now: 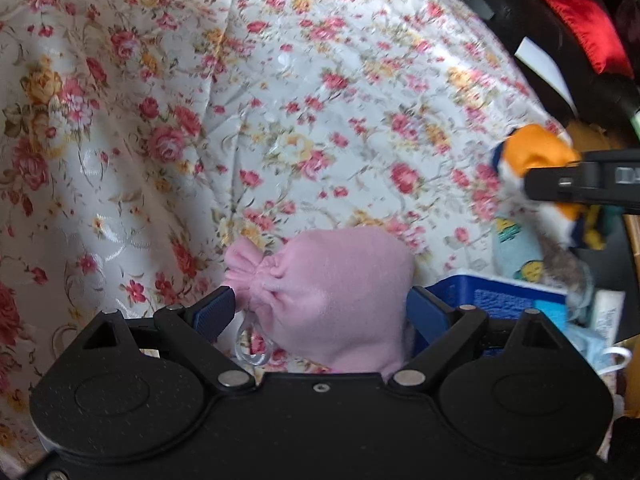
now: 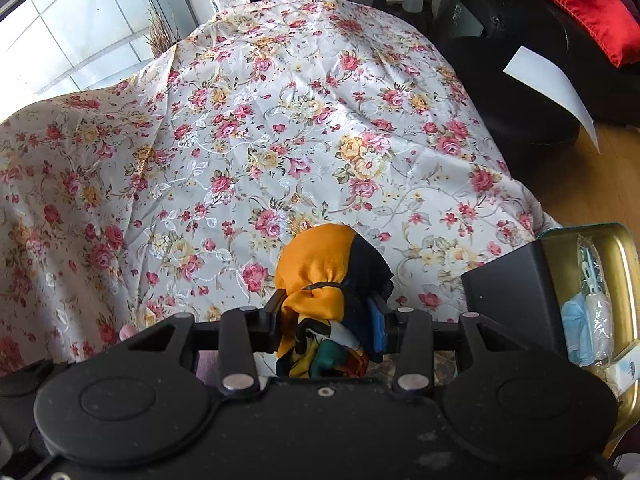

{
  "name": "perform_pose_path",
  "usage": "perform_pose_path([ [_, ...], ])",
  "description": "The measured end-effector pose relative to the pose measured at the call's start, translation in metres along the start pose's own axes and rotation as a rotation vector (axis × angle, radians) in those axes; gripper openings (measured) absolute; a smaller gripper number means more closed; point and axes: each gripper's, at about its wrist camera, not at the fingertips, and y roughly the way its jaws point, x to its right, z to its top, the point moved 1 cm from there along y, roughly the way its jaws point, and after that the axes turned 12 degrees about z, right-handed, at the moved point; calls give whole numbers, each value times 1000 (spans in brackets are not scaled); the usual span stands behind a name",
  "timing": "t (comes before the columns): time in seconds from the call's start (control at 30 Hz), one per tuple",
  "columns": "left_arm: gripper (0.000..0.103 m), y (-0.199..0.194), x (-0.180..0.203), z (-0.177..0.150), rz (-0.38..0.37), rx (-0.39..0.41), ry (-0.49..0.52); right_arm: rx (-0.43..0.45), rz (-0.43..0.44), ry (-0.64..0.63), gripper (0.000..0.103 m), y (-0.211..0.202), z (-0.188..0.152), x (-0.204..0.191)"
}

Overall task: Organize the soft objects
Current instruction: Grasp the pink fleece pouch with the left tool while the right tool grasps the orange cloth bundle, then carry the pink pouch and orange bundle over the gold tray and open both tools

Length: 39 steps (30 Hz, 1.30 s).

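A pink velvet drawstring pouch (image 1: 336, 288) sits between the blue pads of my left gripper (image 1: 320, 304), which is shut on it above the floral tablecloth (image 1: 280, 100). Its clear cord loop hangs by the left pad. My right gripper (image 2: 326, 316) is shut on a bunched orange and navy silk scarf (image 2: 324, 264), tied with a dark band, its colourful ends hanging below the pads. In the left wrist view the right gripper (image 1: 560, 184) shows at the right edge with the orange scarf (image 1: 536, 148) in it.
The floral cloth (image 2: 260, 140) drapes over a rounded table. At its right edge stand a blue box (image 1: 500, 296), a light-blue patterned soft item (image 1: 516, 248), a gold tin (image 2: 624, 280) with face masks and a black box (image 2: 512, 292). Behind: black sofa (image 2: 520, 92), red cushion (image 2: 596, 12).
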Motion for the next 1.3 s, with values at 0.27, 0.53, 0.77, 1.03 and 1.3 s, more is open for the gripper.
perform_pose_path([
  [0.27, 95, 7, 6, -4, 10, -2, 23, 9, 10, -12, 40, -11, -10, 4],
  [0.53, 73, 8, 4, -5, -12, -1, 18, 31, 34, 1, 40, -25, -17, 11],
  [0.77, 59, 2, -3, -1, -58, 19, -33, 105, 53, 26, 40, -65, -24, 32],
  [1.03, 57, -1, 3, -4, -33, 37, -24, 167, 45, 102, 40, -112, -43, 75],
  [1.3, 55, -5, 0, -3, -35, 50, -46, 191, 18, 194, 40, -137, -80, 116],
])
